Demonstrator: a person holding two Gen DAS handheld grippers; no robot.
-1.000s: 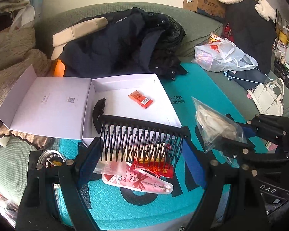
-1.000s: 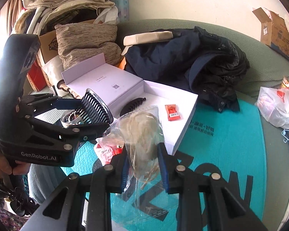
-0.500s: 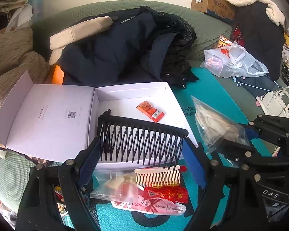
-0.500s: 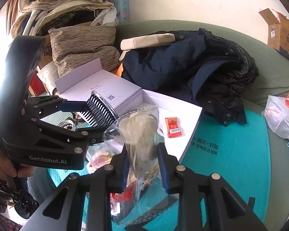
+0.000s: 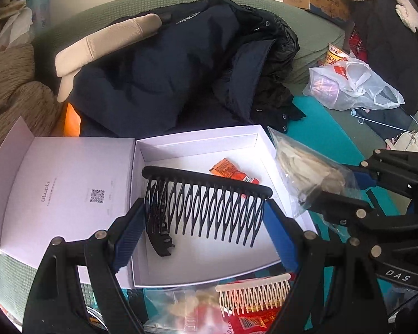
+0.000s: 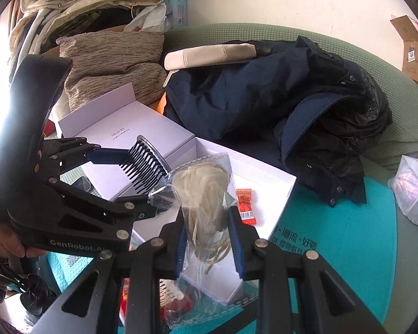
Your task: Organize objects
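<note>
My left gripper (image 5: 204,214) is shut on a black hair comb (image 5: 206,203), teeth down, hanging over the open white box (image 5: 197,144). Inside the box lie an orange sachet (image 5: 231,171) and a black hair clip (image 5: 160,239). My right gripper (image 6: 209,236) is shut on a clear bag of beige bands (image 6: 203,189), held above the box's near right edge (image 6: 264,178). In the right wrist view the left gripper (image 6: 145,178) and its comb (image 6: 147,164) are at the left. The right gripper (image 5: 348,186) shows at the right of the left wrist view.
The box's lid (image 5: 69,183) lies open to the left. A navy jacket (image 5: 181,78) is heaped behind the box on a green sofa. A cream comb (image 5: 253,292) and red packets lie on the teal mat (image 6: 334,236) in front. A white plastic bag (image 5: 354,86) sits far right.
Both grippers have moved forward towards the box with their loads. The black comb, before over the mat's loose items, now hangs over the box's inside.
</note>
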